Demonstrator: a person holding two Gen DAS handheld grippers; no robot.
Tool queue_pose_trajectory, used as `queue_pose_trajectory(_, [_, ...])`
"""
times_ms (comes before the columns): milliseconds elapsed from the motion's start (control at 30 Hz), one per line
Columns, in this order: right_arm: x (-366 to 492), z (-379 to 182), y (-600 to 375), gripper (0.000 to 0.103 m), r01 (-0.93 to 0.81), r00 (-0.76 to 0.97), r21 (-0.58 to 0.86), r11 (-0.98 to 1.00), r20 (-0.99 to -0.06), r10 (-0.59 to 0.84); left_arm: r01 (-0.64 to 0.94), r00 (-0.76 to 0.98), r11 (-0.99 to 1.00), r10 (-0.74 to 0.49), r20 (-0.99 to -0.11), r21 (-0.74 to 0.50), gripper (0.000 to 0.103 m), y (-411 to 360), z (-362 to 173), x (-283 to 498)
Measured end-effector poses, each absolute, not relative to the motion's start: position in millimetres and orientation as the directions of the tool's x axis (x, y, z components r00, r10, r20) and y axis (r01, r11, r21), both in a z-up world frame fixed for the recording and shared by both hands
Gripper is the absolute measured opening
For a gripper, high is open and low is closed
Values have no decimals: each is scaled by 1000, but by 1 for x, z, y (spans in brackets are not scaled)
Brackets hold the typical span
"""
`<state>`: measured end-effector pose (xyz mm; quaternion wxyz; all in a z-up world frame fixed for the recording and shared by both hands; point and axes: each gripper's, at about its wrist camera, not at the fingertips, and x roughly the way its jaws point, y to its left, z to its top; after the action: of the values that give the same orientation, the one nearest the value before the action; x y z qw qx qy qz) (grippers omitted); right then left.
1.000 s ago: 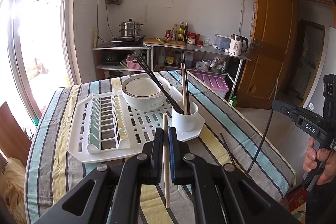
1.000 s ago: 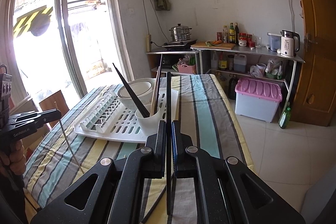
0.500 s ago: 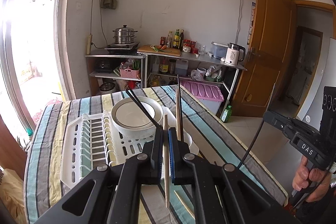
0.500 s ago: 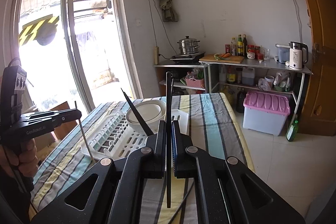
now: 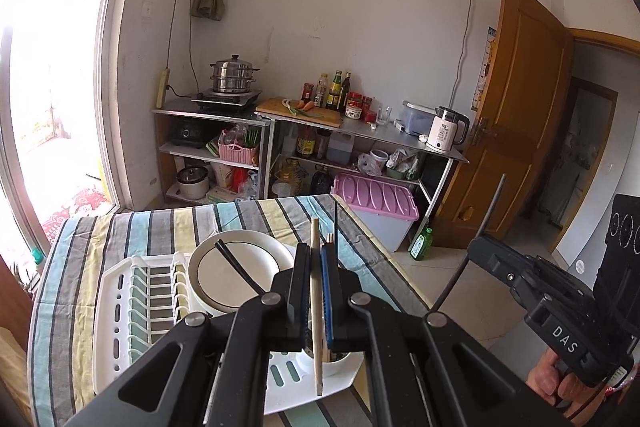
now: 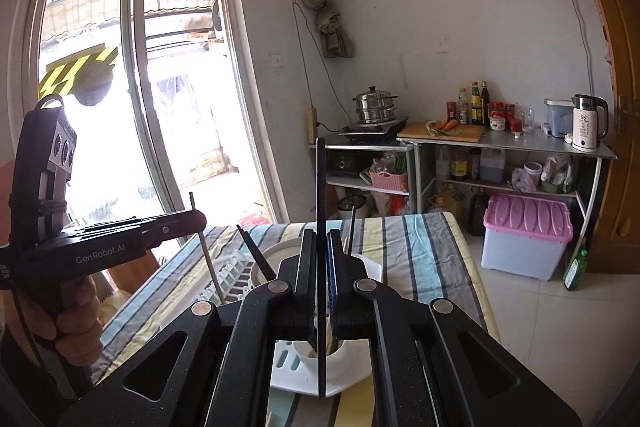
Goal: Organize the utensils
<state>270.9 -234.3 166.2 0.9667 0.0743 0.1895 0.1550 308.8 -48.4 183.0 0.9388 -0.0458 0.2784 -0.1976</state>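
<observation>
In the left wrist view my left gripper (image 5: 315, 247) is shut on a pale wooden chopstick (image 5: 317, 307) that stands upright, its lower end over the white cup (image 5: 340, 367). The cup stands on the white dish rack (image 5: 120, 311), beside a white bowl (image 5: 224, 279) with a black chopstick (image 5: 236, 267) slanting across it. My right gripper (image 6: 321, 233) is shut on a black chopstick (image 6: 321, 187), also upright above the cup (image 6: 306, 353). Each gripper shows in the other's view: the right gripper (image 5: 476, 247) at the right, the left gripper (image 6: 200, 221) at the left. Both are held in a person's hand.
The rack lies on a table with a striped cloth (image 5: 72, 267), whose right edge drops to a tiled floor. Beyond it stand a pink-lidded storage box (image 5: 376, 203), metal shelves (image 5: 360, 131) with pots and bottles, and a wooden door (image 5: 520, 107). A sliding glass door (image 6: 120, 87) is at the left.
Both grippers have risen and moved in over the rack, each still holding its chopstick. The cup, earlier ahead of the fingers, now sits beneath them.
</observation>
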Motion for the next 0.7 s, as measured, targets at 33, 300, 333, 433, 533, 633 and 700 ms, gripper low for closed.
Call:
queue_pose_trajectory(33, [275,166,-235,5,-272,880,204,940,-342,329,343,767,918,-396,-505,-200,5,-49,182,314])
queue_pose_trajectory(300, [308,164,-235,5,-271,879,227,935,-338,337,318,760,918,-396,-516,-236,5,-51,170,349])
queue_pose_trajectory(333, [311,163,-236,5,-270,879,231,935,-338,338,317,761,919,-395,-515,-236,5,-52,169,352])
queue_pose_trajectory(433, [319,159,-236,5,-269,876,241,932,-341,341,319,760,918,-397,-514,-237,5,-56,164,361])
queue_pose_trajectory(533, [328,152,-236,5,-267,870,244,932,-355,342,324,757,913,-406,-512,-247,5,-60,158,369])
queue_pose_trajectory(633, [334,145,-235,5,-263,863,249,932,-371,343,325,749,911,-411,-519,-252,5,-63,149,376])
queue_pose_trajectory(700, [337,138,-234,5,-262,856,251,932,-385,345,324,743,911,-412,-528,-255,5,-64,141,379])
